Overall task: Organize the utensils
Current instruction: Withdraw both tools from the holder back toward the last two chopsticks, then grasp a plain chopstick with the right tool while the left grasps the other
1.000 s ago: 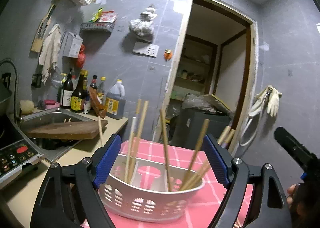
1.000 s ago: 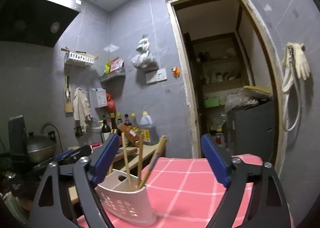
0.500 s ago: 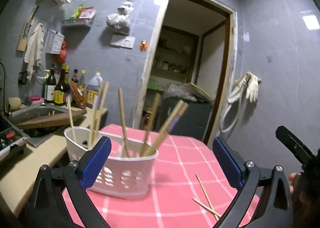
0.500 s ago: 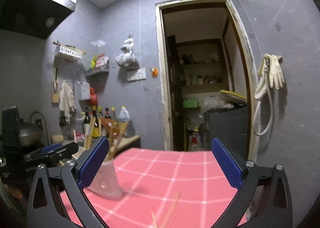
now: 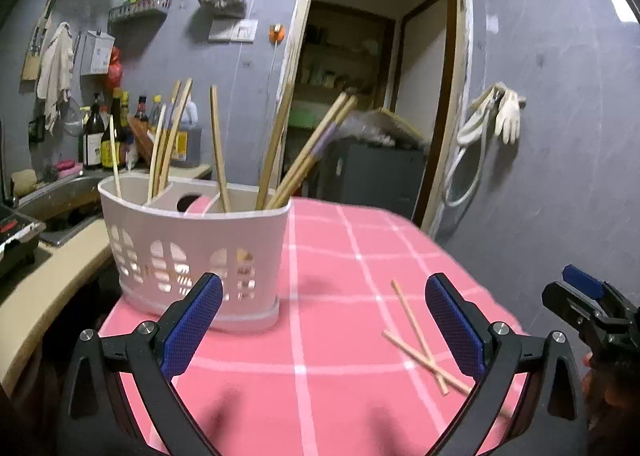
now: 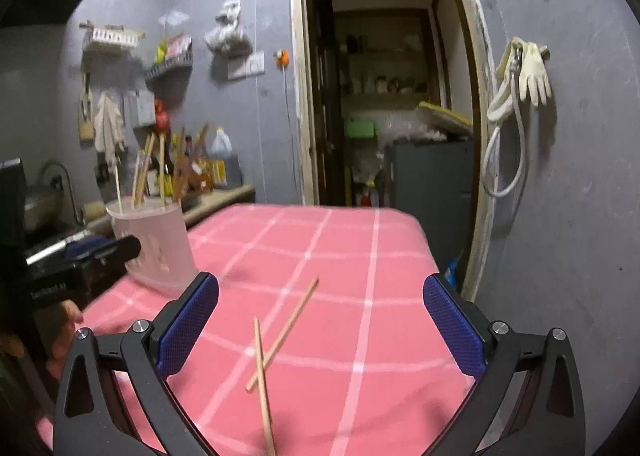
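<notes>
Hovering above the pink-checked desk (image 6: 360, 256), the right hand-held gripper (image 6: 320, 320) has its blue pads spread wide and holds nothing; two loose chopsticks (image 6: 280, 336) lie crossed on the cloth just in front of it. The left hand-held gripper (image 5: 320, 320) is likewise spread and empty, near the white slotted basket (image 5: 192, 248) that stands at the desk's left end with other chopsticks upright inside. The loose sticks look thin, light, stiff and smooth, so they will likely roll or slip. Pinching the upper one near its middle, away from the crossing, seems safest, since the soft cloth should let the pads get under it.
</notes>
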`<state>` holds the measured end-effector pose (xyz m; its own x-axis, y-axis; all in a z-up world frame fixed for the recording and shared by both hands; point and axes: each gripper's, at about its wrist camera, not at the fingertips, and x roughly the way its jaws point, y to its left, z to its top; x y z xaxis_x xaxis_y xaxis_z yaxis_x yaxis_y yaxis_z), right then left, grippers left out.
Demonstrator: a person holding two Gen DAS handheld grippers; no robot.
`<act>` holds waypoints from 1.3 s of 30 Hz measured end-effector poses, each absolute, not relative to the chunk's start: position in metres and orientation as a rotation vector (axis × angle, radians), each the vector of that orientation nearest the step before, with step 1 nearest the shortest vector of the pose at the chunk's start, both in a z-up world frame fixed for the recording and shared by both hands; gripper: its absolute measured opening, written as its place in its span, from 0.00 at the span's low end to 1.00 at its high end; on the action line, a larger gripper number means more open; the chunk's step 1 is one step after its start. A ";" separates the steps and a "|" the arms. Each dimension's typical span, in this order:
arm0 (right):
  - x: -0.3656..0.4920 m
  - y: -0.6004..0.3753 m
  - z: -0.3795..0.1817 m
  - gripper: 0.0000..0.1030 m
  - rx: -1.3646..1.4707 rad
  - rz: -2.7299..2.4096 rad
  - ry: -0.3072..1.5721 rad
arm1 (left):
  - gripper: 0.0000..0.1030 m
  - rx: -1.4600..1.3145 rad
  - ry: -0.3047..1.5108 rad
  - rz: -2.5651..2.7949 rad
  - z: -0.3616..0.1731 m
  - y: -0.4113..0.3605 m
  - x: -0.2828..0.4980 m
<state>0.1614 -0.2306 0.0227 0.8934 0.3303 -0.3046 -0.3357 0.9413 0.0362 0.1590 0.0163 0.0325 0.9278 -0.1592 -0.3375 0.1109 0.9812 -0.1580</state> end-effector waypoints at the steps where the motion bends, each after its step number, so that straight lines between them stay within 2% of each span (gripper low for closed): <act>1: 0.162 -0.230 0.019 1.00 -0.024 0.349 0.328 | 0.96 -0.134 0.369 -0.133 0.029 0.015 0.160; 10: 0.167 -0.220 0.005 0.99 -0.087 0.394 0.408 | 0.96 -0.171 0.485 -0.083 0.009 0.020 0.173; 12: 0.171 -0.216 0.003 0.89 -0.102 0.407 0.431 | 0.96 -0.178 0.494 -0.078 0.008 0.021 0.173; 17: 0.184 -0.204 -0.006 0.55 -0.149 0.445 0.531 | 0.96 -0.178 0.506 -0.076 0.007 0.022 0.173; 20: 0.192 -0.197 -0.013 0.44 -0.173 0.478 0.607 | 0.96 -0.179 0.515 -0.074 0.009 0.023 0.175; 29: 0.204 -0.184 -0.036 0.20 -0.229 0.553 0.783 | 0.96 -0.172 0.527 -0.075 0.008 0.024 0.177; 34: 0.202 -0.183 -0.039 0.10 -0.241 0.574 0.811 | 0.96 -0.171 0.531 -0.078 0.008 0.024 0.178; 39: 0.203 -0.186 -0.041 0.06 -0.254 0.550 0.827 | 0.96 -0.156 0.539 -0.095 0.008 0.020 0.180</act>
<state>0.2033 -0.1855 -0.0414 0.5486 0.3629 -0.7532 -0.5551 0.8318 -0.0036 0.1795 0.0200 0.0079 0.8544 -0.1312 -0.5028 0.0495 0.9838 -0.1725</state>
